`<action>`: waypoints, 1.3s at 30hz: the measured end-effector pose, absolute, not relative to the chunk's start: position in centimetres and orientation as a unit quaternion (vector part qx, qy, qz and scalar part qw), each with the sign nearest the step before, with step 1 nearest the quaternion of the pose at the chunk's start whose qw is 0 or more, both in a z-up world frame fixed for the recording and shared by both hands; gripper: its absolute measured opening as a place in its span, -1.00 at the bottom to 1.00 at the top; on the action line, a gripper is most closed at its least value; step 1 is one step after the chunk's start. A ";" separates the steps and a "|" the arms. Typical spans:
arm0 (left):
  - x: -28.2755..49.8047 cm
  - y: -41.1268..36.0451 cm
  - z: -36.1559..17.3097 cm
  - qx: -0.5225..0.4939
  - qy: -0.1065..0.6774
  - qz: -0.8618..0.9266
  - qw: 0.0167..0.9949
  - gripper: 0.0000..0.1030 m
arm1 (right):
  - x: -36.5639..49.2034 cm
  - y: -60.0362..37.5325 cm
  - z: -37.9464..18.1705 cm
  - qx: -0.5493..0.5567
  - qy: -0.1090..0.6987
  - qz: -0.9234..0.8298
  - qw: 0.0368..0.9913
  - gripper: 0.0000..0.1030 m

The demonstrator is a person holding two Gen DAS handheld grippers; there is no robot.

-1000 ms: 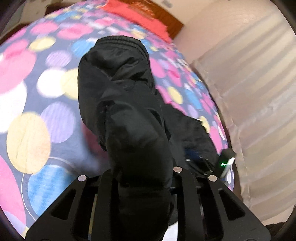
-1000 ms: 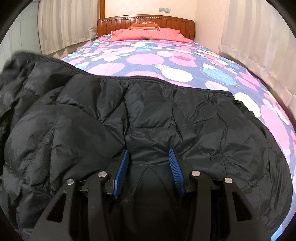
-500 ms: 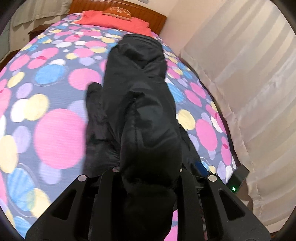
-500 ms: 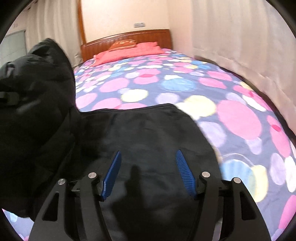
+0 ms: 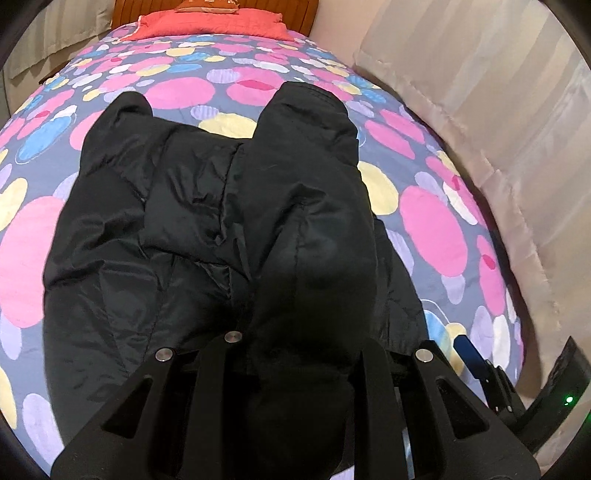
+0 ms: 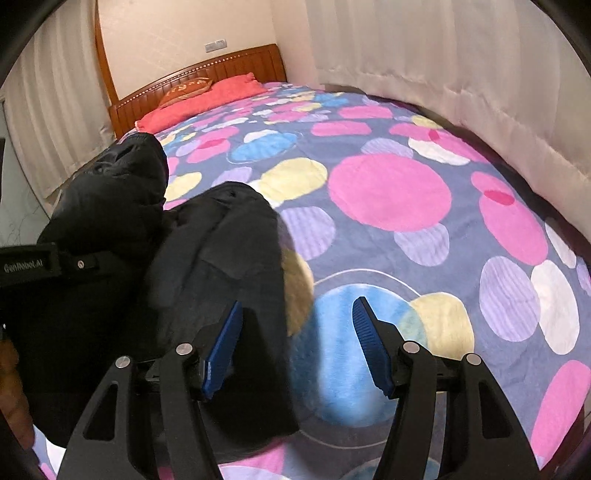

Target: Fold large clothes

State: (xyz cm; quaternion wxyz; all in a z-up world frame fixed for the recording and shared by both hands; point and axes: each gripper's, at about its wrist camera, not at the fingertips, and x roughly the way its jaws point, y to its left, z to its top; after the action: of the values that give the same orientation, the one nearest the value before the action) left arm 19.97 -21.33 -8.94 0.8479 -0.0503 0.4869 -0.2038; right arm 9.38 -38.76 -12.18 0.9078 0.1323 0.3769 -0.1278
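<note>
Jacket [image 5: 207,221], black, padded: on bed [image 5: 436,221], long axis toward headboard [image 5: 306,18]. Left claw [image 5: 295,354] clenched on sleeve [image 5: 314,192]; right claw [image 6: 295,343] released, empty, beside jacket's right edge.

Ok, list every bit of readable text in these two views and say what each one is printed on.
"GenRobot.AI": pale letters on the black body of the left hand-held gripper, at the left edge of the right wrist view.
Yellow script on the orange cushion by the headboard: too small to read.
Nothing else carries text.
</note>
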 end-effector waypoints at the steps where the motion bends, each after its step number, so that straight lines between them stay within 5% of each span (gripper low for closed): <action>1: 19.9 -21.5 -9.2 -0.048 0.486 -0.203 0.849 -0.64 | 9.4 -39.0 -12.3 0.135 0.377 -0.128 0.907 0.19; 21: 19.7 -21.5 -8.8 -0.053 0.481 -0.212 0.849 -0.60 | 9.3 -38.7 -11.7 0.121 0.379 -0.135 0.907 0.19; 30: 17.3 -20.8 -5.2 -0.047 0.453 -0.227 0.861 -0.11 | 9.1 -38.0 -10.4 0.105 0.372 -0.139 0.912 0.19; 39: 13.9 -16.4 -0.2 -0.079 0.395 -0.264 0.876 0.15 | 9.6 -36.3 -9.2 0.084 0.365 -0.131 0.918 0.19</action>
State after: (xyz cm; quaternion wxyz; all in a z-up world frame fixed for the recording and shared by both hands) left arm 13.88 -16.38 -0.15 0.8763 -0.0795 0.3950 -0.2642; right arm 9.62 -36.34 -9.15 0.9179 0.0845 0.3647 -0.1311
